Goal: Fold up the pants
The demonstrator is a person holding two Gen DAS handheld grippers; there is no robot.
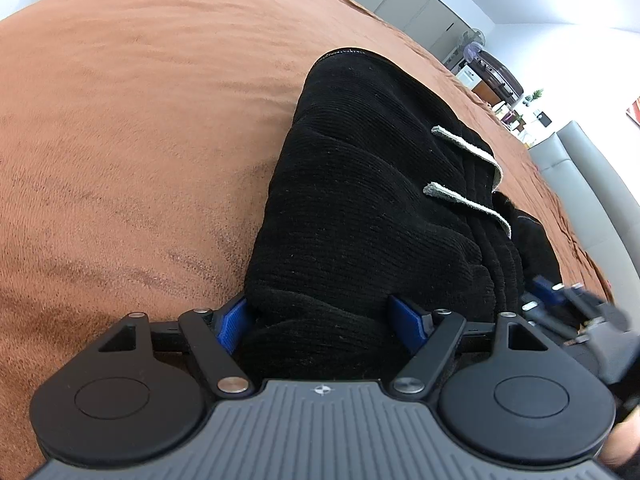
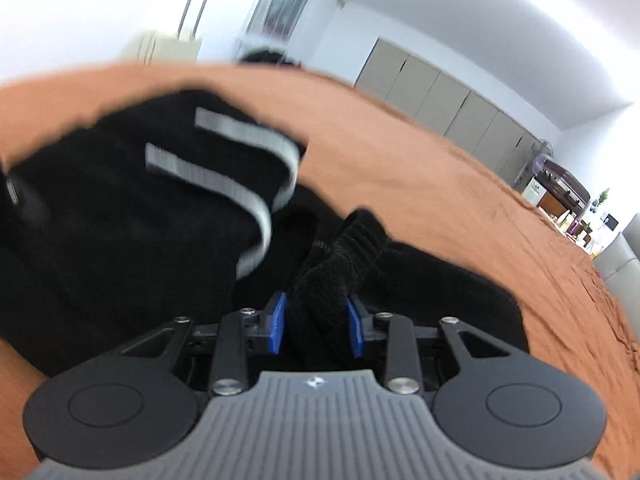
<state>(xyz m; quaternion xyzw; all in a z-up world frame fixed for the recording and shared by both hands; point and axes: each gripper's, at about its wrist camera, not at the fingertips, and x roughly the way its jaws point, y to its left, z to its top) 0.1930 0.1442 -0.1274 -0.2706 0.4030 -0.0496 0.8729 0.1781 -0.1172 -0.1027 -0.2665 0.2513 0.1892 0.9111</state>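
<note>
Now black pants (image 1: 360, 208) bunch inside the wide-spread left hand-held gripper (image 1: 324, 322); right hand-held gripper (image 2: 318, 326) pinches a fold

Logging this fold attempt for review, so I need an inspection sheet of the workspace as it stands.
Surface: brown bedspread, wrinkled towards the far edge.
Job's things: black pants, bunched, two grey drawstrings lying on top.
Clutter: nothing seen on the bedspread.
Grippers: left gripper jaws wide, a thick fold of pants between them; right gripper narrow, pads against a bunched strip of the pants.
Cables: nothing seen.
Surroundings: grey cabinets, fan, grey sofa, shelf with small items beyond the bed.
</note>
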